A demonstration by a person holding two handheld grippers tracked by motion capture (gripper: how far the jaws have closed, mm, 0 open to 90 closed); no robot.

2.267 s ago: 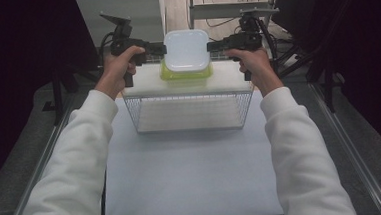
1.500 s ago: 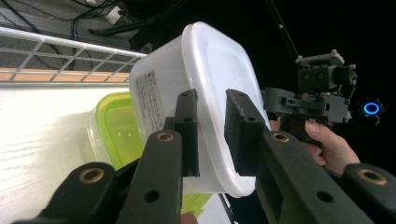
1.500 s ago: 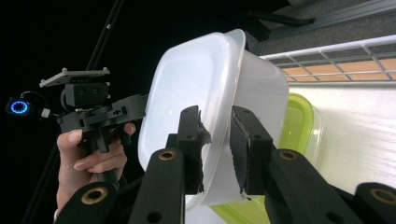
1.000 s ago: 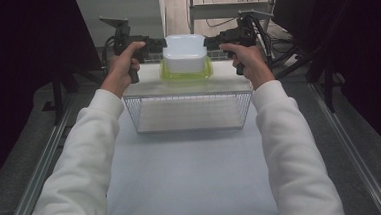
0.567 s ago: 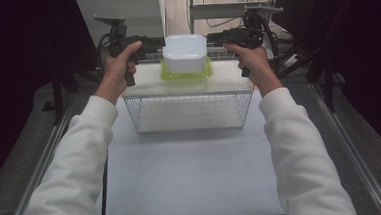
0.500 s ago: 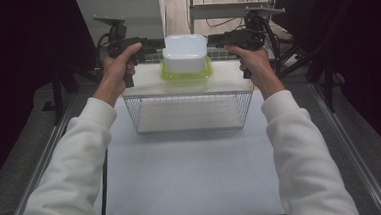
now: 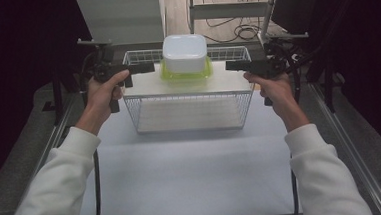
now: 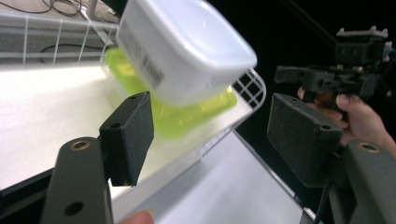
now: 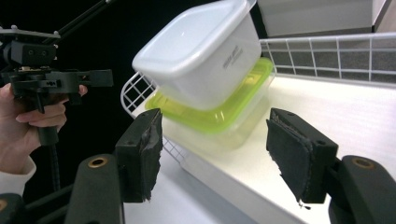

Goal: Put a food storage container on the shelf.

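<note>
A white plastic container [image 7: 184, 51] sits stacked on a clear container with a green lid [image 7: 185, 73], on the white board [image 7: 144, 87] that tops a wire basket [image 7: 189, 115]. My left gripper [image 7: 148, 67] is off the stack's left side and my right gripper [image 7: 230, 65] off its right, both clear of it. Both pairs of jaws have just been opening and nothing is between them. In the left gripper view the white container [image 8: 187, 46] lies beyond the open left gripper [image 8: 215, 135]. In the right gripper view the stack [image 9: 205, 51] stands past the open right gripper [image 9: 219, 154].
The basket stands at the far end of a white table mat [image 7: 192, 172]. Metal rails [image 7: 349, 148] run along both sides. Cables and a frame [image 7: 233, 14] lie behind the basket. The left gripper [image 9: 51, 77] is seen across the stack in the right gripper view.
Both grippers let go of the white container and drew apart, left to the left and right to the right. The container now rests on the green-lidded one.
</note>
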